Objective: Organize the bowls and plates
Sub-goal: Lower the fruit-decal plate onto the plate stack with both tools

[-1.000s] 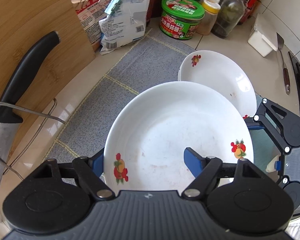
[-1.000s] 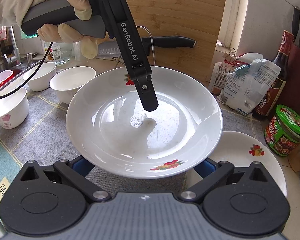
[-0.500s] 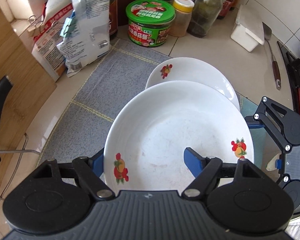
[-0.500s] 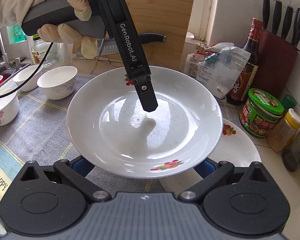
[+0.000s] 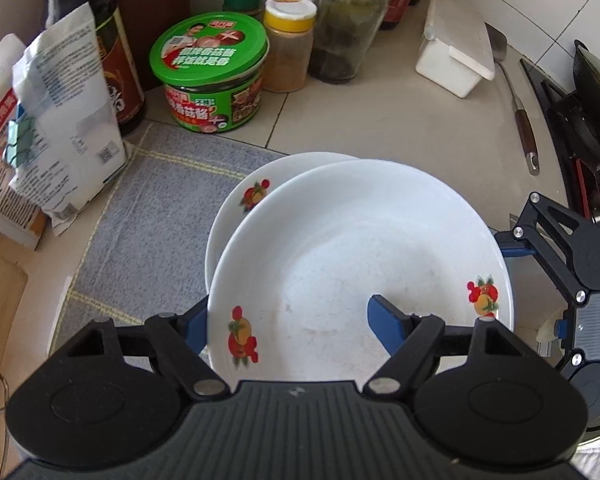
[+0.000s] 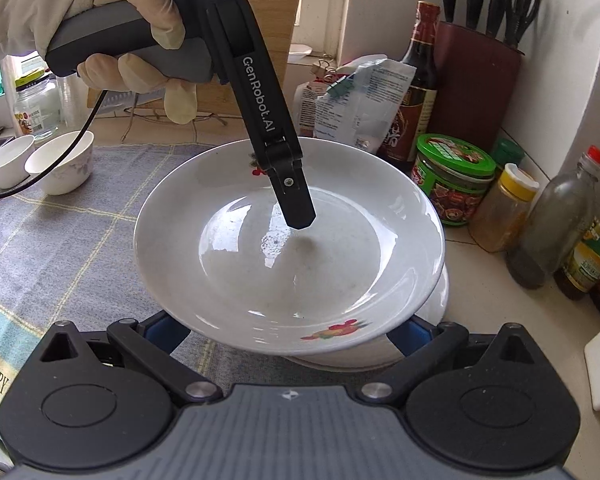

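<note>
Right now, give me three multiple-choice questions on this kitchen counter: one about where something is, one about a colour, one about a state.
1. Where is the held plate?
A. Over a second plate
B. In a sink
C. On the stove

2. What colour is the spice jar's lid?
A. Red
B. Yellow
C. Black

3. What is the left tool doing?
A. Hanging free, holding nothing
B. Gripping a bowl
C. Clamping the plate's rim

Answers:
1 A: the held plate overlaps the second plate lying on the cloth.
2 B: the spice jar has a yellow cap.
3 C: the left tool has one finger inside the plate and one outside its rim.
</note>
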The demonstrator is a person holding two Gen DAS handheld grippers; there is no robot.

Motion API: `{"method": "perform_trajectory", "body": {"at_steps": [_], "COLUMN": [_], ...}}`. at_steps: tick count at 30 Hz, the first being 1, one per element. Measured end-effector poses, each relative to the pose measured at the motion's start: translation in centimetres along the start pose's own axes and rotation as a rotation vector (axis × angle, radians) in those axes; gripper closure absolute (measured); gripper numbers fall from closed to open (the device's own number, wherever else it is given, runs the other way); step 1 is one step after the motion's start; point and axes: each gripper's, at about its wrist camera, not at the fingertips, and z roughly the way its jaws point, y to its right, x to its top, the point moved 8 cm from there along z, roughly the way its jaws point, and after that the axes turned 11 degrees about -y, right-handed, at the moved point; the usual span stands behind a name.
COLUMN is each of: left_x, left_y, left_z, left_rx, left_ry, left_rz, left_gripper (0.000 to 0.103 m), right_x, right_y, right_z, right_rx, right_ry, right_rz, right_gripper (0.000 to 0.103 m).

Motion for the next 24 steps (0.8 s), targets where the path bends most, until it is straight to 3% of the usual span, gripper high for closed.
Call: {"method": "perform_trajectory", "body": {"at_steps": [10,24], "left_x": [2.2,3.1], "left_y": [1.3,0.9], "left_z": [2.1,4.0], "left_rx": [-0.022,-0.037], "left_ry": [-0.03,-0.061], "left_rz": [0.049,0.046], "left_gripper": [0.024,0.024], "right_x": [-1.9,-2.0], "right_y": [1.9,2.4], "right_z": [0.4,1.2], "right_rx": [-0.019,-0.009], "right_ry": [-0.031,-0.053], "right_rz": [0.056,0.072], "right_gripper": [0.0,0.0]}}
